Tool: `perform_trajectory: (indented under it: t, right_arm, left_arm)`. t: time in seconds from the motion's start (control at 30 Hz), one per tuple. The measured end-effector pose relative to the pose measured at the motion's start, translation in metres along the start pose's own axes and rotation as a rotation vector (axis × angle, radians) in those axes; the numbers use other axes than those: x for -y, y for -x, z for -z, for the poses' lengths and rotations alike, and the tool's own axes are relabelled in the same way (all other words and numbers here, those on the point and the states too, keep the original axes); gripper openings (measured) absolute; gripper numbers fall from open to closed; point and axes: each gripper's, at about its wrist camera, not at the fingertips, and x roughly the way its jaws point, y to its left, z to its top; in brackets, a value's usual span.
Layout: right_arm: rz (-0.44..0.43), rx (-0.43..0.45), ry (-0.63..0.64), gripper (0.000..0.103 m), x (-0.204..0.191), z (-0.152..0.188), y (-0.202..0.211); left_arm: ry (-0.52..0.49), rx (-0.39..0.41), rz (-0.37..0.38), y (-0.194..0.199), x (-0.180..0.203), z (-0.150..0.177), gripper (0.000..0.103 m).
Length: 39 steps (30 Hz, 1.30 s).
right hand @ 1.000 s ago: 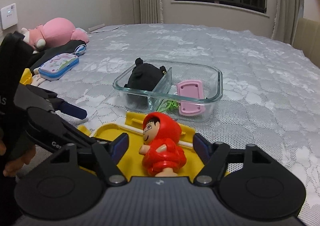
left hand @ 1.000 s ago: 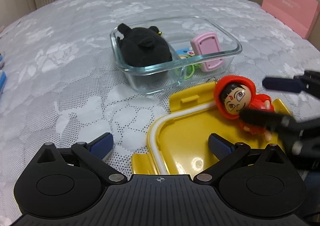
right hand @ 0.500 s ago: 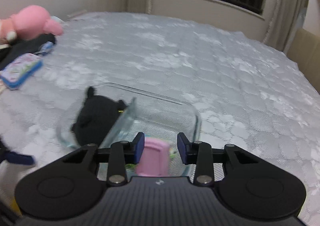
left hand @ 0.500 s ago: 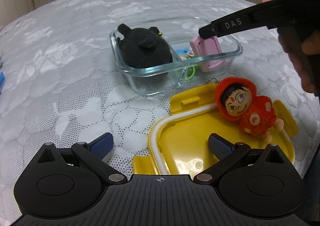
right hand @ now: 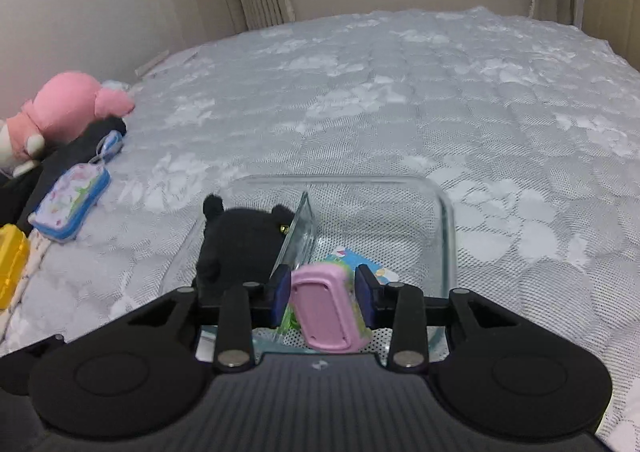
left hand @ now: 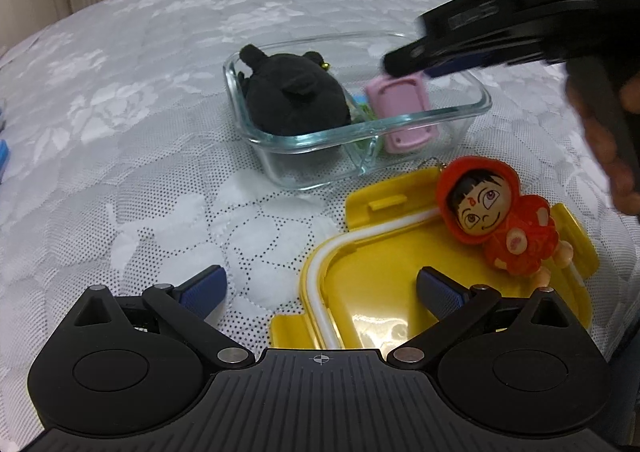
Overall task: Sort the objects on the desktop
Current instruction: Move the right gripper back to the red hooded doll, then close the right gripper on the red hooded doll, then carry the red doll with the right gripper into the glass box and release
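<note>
A divided glass container [left hand: 480, 107] holds a black plush [left hand: 296, 99] in its left half and a pink plastic piece [left hand: 400, 95] leaning in its right half. My right gripper [left hand: 408, 67] reaches in from the right, and its pads sit against both sides of the pink piece's top. In the right wrist view, the right gripper [right hand: 324, 292] flanks the pink piece [right hand: 328, 312], with the black plush [right hand: 236, 244] beyond the glass divider. A red-hooded doll [left hand: 496, 219] lies on the yellow lid [left hand: 380, 276]. My left gripper [left hand: 320, 292] hangs open over the lid's near left corner.
A pink plush [right hand: 68, 107], a dark cloth and a flowered zip pouch [right hand: 72, 199] lie at the far left of the quilted bed. A yellow box [right hand: 10, 264] sits nearer on the left. A person's hand [left hand: 608, 131] holds the right gripper.
My right gripper let go of the red doll on the lid, swung over to the glass container and narrowed its jaws around the pink piece. The left gripper stayed still.
</note>
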Motion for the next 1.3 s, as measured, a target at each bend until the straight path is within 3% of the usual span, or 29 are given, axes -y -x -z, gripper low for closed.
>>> perform_trajectory:
  t: [0.13, 0.2, 0.33, 0.5, 0.9, 1.2, 1.3]
  right_arm:
    - [0.018, 0.092, 0.043, 0.040, 0.005, 0.013, 0.040]
    - [0.009, 0.106, 0.071, 0.048, 0.004, 0.027, 0.059]
    - [0.014, 0.101, 0.178, 0.055, -0.007, 0.062, 0.080]
    - [0.021, 0.064, 0.273, 0.055, -0.025, 0.092, 0.073]
    - [-0.034, -0.012, 0.197, 0.055, -0.019, 0.098, 0.053]
    - [-0.043, -0.012, 0.172, 0.053, -0.014, 0.100, 0.057]
    - [-0.042, 0.011, 0.168, 0.044, -0.011, 0.094, 0.067]
  left_arm:
    - [0.008, 0.001, -0.003, 0.000, -0.002, 0.000, 0.103]
    - [0.009, 0.003, -0.003, 0.001, -0.002, -0.001, 0.103]
    - [-0.006, 0.005, -0.001, 0.001, 0.004, -0.001, 0.103]
    - [-0.031, 0.002, 0.001, 0.000, 0.011, 0.000, 0.103]
    - [-0.023, 0.001, -0.023, 0.002, 0.006, 0.002, 0.103]
    - [-0.030, -0.002, -0.018, 0.004, 0.009, 0.004, 0.103]
    - [-0.032, -0.002, -0.018, 0.004, 0.009, 0.004, 0.103]
